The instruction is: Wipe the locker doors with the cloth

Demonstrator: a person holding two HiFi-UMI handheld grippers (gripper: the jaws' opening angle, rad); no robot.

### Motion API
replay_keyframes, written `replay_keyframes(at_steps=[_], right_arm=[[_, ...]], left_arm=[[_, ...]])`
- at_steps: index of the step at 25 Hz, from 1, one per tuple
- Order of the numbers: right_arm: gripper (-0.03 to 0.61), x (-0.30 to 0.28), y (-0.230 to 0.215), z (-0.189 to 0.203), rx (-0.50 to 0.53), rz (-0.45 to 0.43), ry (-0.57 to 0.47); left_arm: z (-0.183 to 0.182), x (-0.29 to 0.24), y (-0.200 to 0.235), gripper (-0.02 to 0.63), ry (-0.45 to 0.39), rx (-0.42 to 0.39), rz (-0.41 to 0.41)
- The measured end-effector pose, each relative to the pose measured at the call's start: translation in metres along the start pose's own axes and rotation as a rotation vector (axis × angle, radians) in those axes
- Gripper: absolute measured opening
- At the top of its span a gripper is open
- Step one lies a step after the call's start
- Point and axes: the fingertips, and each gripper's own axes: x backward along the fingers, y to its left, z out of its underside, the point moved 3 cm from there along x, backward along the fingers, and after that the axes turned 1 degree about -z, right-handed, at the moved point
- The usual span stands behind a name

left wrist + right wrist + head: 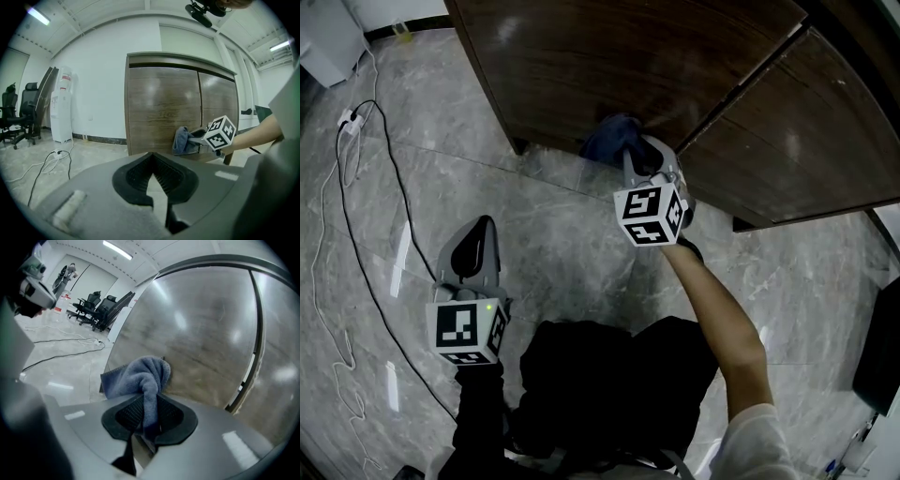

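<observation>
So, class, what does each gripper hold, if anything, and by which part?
Right gripper: the cloth, pinched by a bunched fold, with the rest spilling out in front. Left gripper: nothing.

No word, number or brand name can be read anywhere. The right cube point(650, 215), behind the fingers of the right gripper point(630, 155), and the left cube point(467, 330), behind those of the left gripper point(478, 234), carry only black-and-white square marker patterns, not letters.

Grey left gripper point(480, 230), right gripper point(643, 156), marker cubes point(469, 330), black sleeve point(480, 412), white sleeve point(759, 441)
</observation>
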Motion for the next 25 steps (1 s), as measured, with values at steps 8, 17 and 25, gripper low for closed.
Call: replay_keyframes(at_steps=[8, 17, 25], right_arm=[[0.074, 0.038, -0.047, -0.113, -0.007, 0.021, -0.19], [0.074, 0.081, -0.092, -0.211, 0.013, 0.082, -0.353], [0.074, 0.093, -0.114, -0.272, -0.025, 0.097, -0.436]], left_arm=[[-0.026, 0.008, 0.016, 0.003, -0.042, -0.023, -0.039], [-0.046, 0.015, 0.021, 0.003, -0.067, -0.025, -0.052], [-0.078, 0.017, 0.03, 0.003, -0.134, -0.045, -0.066]])
